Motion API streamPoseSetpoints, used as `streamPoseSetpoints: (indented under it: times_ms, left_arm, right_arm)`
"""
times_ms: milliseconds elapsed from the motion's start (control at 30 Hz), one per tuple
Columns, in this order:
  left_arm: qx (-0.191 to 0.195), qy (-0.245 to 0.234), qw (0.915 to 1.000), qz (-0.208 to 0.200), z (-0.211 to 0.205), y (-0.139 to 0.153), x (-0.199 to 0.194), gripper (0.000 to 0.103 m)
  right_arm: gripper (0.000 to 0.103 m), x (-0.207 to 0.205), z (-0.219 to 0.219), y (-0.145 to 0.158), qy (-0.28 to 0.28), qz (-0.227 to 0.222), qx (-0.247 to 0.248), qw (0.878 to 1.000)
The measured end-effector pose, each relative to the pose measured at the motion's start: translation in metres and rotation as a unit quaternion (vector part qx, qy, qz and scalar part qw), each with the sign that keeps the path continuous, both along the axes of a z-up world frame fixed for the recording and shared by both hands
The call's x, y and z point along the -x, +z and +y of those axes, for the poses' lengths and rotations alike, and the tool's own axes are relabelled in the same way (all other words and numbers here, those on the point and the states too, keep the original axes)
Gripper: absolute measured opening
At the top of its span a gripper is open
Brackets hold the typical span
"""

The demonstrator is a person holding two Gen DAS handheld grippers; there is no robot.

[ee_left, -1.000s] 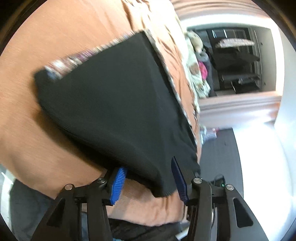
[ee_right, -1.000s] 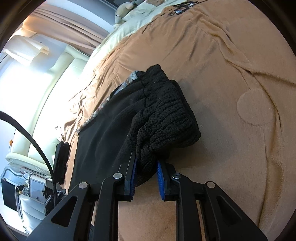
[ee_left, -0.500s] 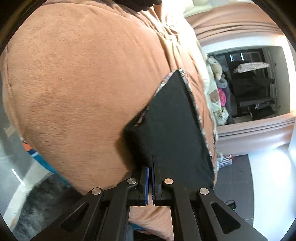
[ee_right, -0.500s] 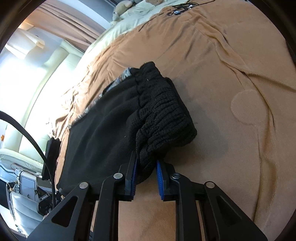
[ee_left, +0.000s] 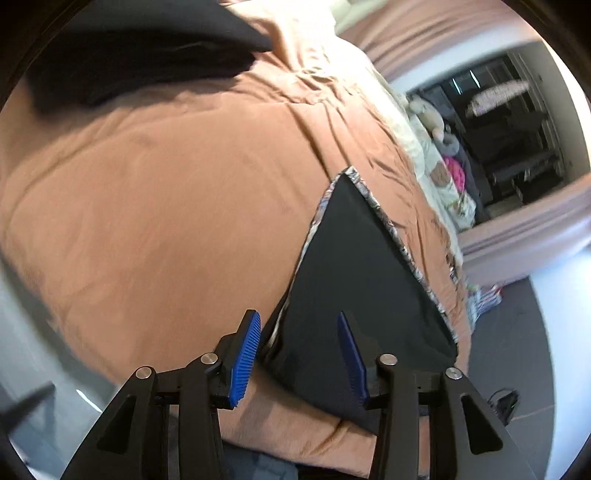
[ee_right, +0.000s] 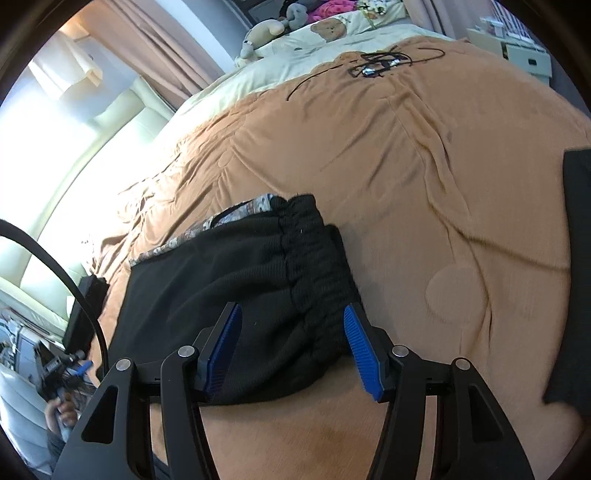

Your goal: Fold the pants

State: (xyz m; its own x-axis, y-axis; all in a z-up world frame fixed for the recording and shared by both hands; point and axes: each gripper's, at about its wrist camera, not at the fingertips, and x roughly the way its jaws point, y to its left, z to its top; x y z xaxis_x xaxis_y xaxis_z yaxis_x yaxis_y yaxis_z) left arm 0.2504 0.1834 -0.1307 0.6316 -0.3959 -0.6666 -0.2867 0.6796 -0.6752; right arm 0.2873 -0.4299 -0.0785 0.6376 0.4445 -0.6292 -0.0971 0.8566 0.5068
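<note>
Black pants (ee_left: 362, 288) with a patterned lining edge lie folded on the orange blanket (ee_left: 166, 206). My left gripper (ee_left: 299, 356) hovers over their near corner, jaws opening, with the cloth below the blue pads (ee_left: 243, 358) and not pinched. In the right wrist view the ribbed waistband (ee_right: 317, 273) of the pants (ee_right: 221, 280) lies under my right gripper (ee_right: 291, 352). Its jaws are opening too, and both pads (ee_right: 364, 356) stand off the fabric.
Another dark garment (ee_left: 129, 55) lies at the far side of the blanket, and also shows as dark cloth (ee_right: 576, 258) at the right edge. Glasses and a cord (ee_right: 376, 64) rest near cream bedding with stuffed toys (ee_right: 266, 33). Dark floor (ee_left: 509, 332) lies beyond the bed's edge.
Both grippers were shut on the pants half a second ago, the left on a corner, the right on the waistband. Both have let go, opened and lifted a little; the pants lie flat.
</note>
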Motion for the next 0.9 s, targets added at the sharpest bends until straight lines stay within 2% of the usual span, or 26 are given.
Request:
streamPoseSetpoints:
  times_ms: [167,400,500,533,900]
  left_arm:
    - [-0.042,-0.037,0.9984,0.002,-0.006,0.014,-0.040,0.048]
    - [-0.075,-0.080,0.9939,0.007,-0.019,0.019,-0.094,0.048]
    - [-0.083,-0.091,0.9924,0.013,-0.022,0.017,-0.115,0.048]
    - [-0.086,-0.094,0.9917,0.016,-0.024,0.015,-0.123,0.048]
    - [-0.110,-0.116,0.9865,0.037,-0.037,0.007,-0.170,0.051]
  right_arm:
    - [0.066,-0.017,0.008,0.004,0.003,0.006,0.024,1.000]
    - [0.067,-0.057,0.026,0.008,0.010,0.019,0.058,0.998]
    - [0.080,-0.075,0.035,0.005,0.023,0.027,0.071,0.997]
    - [0.081,-0.081,0.040,0.005,0.028,0.028,0.078,0.996]
    - [0.081,-0.142,0.071,-0.016,0.058,0.057,0.143,0.986]
